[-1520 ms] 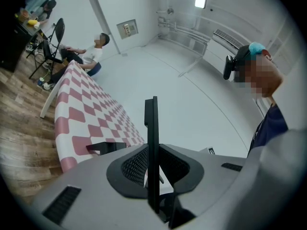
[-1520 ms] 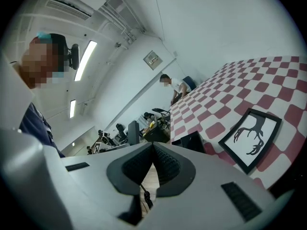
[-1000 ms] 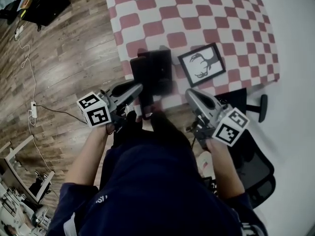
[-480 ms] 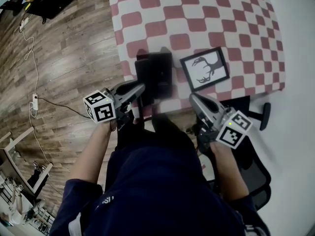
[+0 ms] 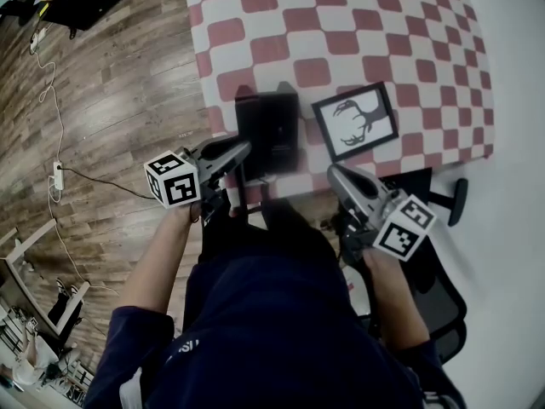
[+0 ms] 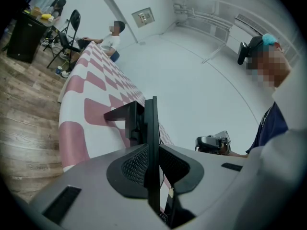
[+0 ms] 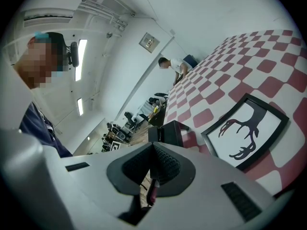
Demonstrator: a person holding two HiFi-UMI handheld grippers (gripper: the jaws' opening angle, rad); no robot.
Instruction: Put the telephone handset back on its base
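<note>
The black telephone base point(image 5: 268, 133) stands near the front edge of the red-and-white checked table point(image 5: 341, 24). It also shows in the left gripper view as the base point(image 6: 125, 117) and in the right gripper view as the base point(image 7: 169, 132). My left gripper point(image 5: 241, 151) is at the base's left front corner, shut on the black handset point(image 6: 152, 123), which appears edge-on between its pads. In the head view the handset point(image 5: 244, 180) is a dark strip hanging below the jaws. My right gripper point(image 5: 334, 172) hovers off the table's front edge, shut and holding nothing.
A black-framed antler picture point(image 5: 353, 119) lies just right of the base. A black office chair point(image 5: 438, 292) stands at my right. A cable and power strip point(image 5: 58, 177) lie on the wooden floor to the left. A person point(image 6: 112, 35) sits at the table's far end.
The head camera has shifted a little. Both grippers stay at the table's front edge, the left one slightly nearer the base with the handset still in it.
</note>
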